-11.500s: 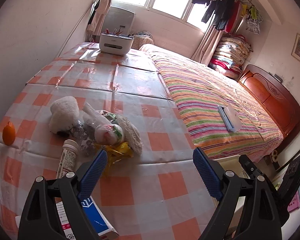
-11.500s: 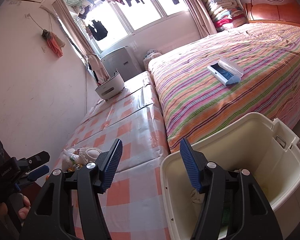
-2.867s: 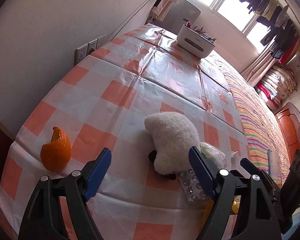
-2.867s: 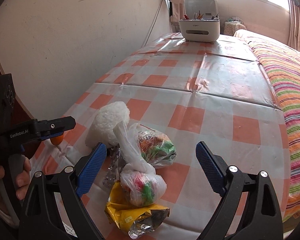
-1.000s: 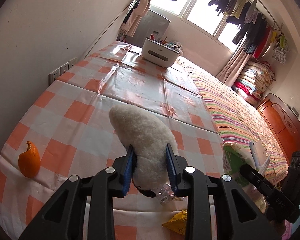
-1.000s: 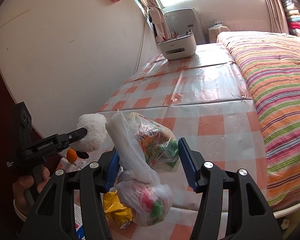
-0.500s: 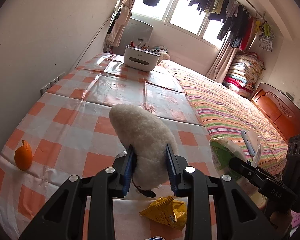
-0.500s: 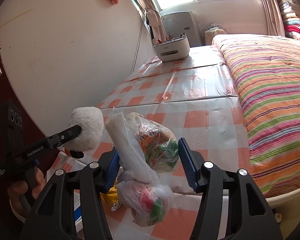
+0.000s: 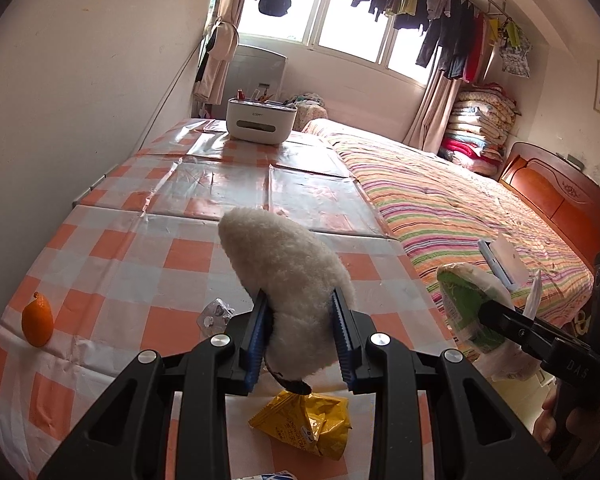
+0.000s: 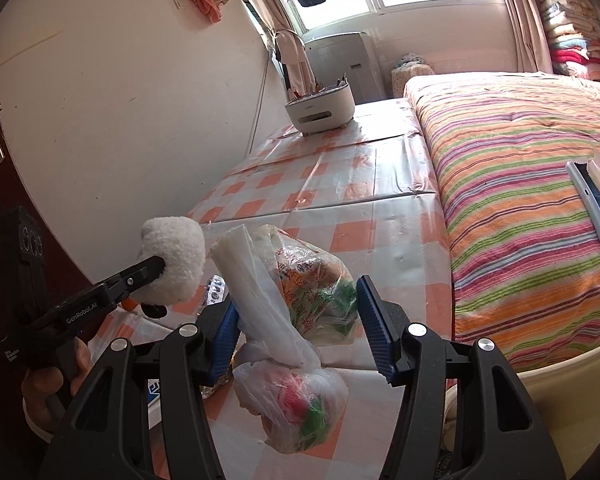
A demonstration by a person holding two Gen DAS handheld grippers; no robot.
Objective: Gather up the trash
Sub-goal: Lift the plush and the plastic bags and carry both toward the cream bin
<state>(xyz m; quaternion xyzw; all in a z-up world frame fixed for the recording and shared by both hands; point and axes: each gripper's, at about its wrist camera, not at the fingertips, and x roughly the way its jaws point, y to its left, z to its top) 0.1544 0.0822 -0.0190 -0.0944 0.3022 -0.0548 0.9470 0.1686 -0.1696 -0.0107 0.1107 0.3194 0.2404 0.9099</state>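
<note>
Right now both grippers are loaded and lifted above the checked surface [image 9: 112,264]. The left gripper [image 9: 298,334] has its fingers [image 9: 256,332] drawn narrow on a fluffy white slipper-like item [image 9: 284,276], pinched near its lower end so the plush bulges up toward 12 o'clock. It looks very light and soft; the pile compresses under the pads, so I judge the hold secure only while the squeeze is kept, and a bite on the firmer dark-edged base near 6 o'clock would grip better than the fluff.

The right gripper [image 10: 298,322] has its fingers about half apart around the knotted plastic bags [image 10: 300,300], the twisted white neck running between them and a second pouch [image 10: 296,404] hanging at 6 o'clock. Thin film is slippery and tears easily; the twisted neck or knot is the sensible place to hold, since the bulging sides would slide or crush.

Left on the surface are a yellow snack wrapper [image 9: 306,424] at 6 o'clock in the left view, a blister pack [image 9: 216,314] near 9 o'clock of the fingers, and an orange peel [image 9: 38,320] far out at 9 o'clock. A cream bin rim [image 10: 560,372] shows at 4 o'clock in the right view, likely where both loads go.
</note>
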